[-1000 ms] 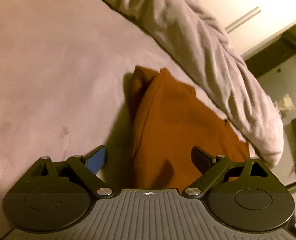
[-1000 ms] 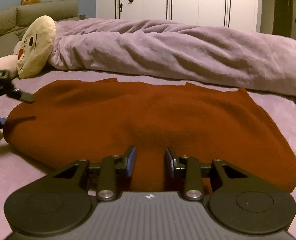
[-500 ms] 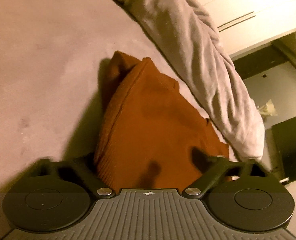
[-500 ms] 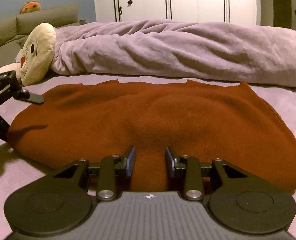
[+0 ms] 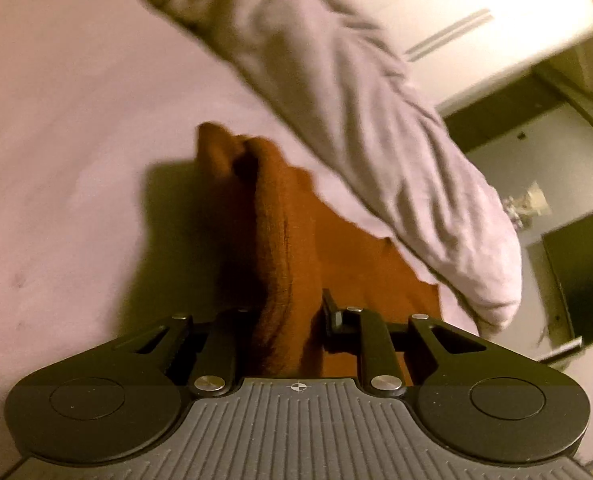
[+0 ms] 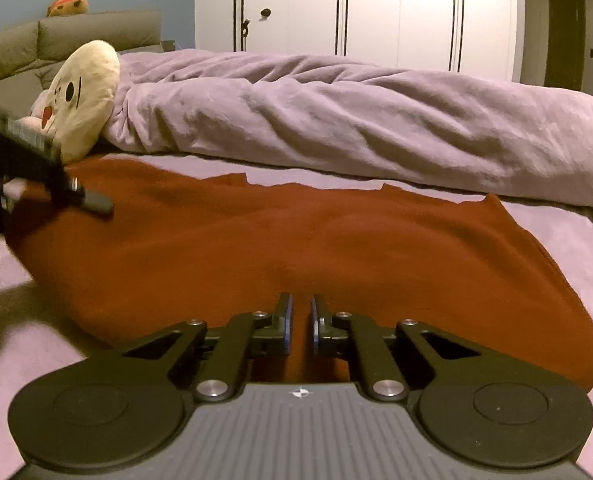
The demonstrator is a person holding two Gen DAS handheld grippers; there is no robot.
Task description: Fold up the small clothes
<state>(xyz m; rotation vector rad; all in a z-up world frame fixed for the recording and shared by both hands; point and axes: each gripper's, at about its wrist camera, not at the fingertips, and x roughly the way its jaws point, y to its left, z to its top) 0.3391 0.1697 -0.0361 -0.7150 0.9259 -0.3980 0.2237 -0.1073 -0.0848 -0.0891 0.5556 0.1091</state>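
Left gripper has lifted, closing on the rust knit sweater's ridge — right gripper pinches its hem.

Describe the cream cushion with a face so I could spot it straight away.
Start at the bed with its long rumpled lilac duvet. Follow the duvet to its left end by the grey-green headboard. There sits the round cream plush cushion, the only thing with a face: black dot eyes and a red mouth.
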